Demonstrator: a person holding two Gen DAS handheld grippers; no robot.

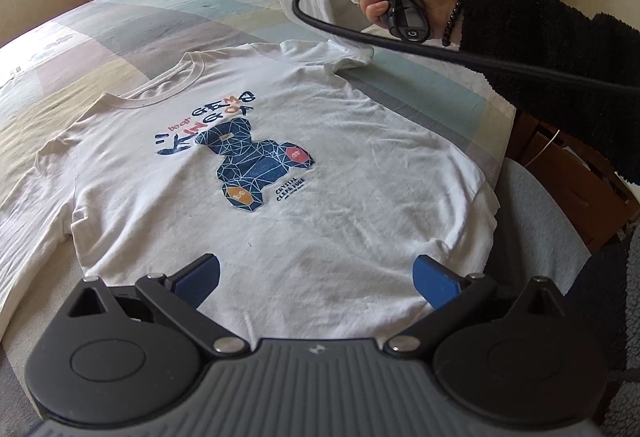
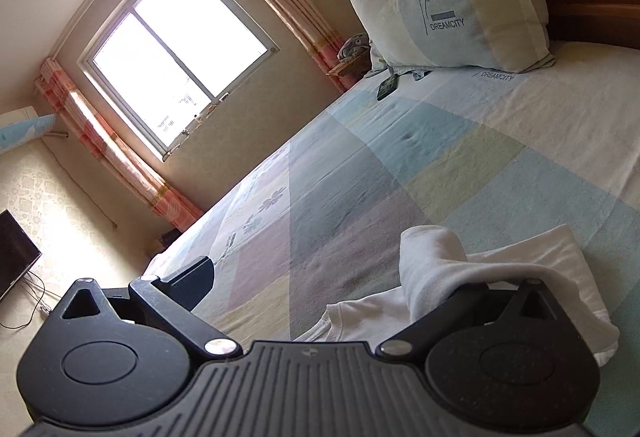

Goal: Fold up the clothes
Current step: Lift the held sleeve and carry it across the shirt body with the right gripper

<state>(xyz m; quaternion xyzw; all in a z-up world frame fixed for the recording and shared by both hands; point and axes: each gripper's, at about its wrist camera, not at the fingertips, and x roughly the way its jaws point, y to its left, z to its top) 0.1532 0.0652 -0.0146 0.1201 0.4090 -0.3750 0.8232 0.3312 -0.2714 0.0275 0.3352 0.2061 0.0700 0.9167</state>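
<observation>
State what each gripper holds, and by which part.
The left gripper is open over the T-shirt, holding nothing. The right gripper is open too; the sleeve merely drapes over one finger.

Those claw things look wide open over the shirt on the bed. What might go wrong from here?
1. A white sleeve is draped over one jaw of the right gripper; it might snag and drag the T-shirt crooked.
2. The black cable hangs low over the shirt's far sleeve and could catch it.
3. The shirt's right edge lies close to the side of the bed, so a pull might slide it off.
</observation>
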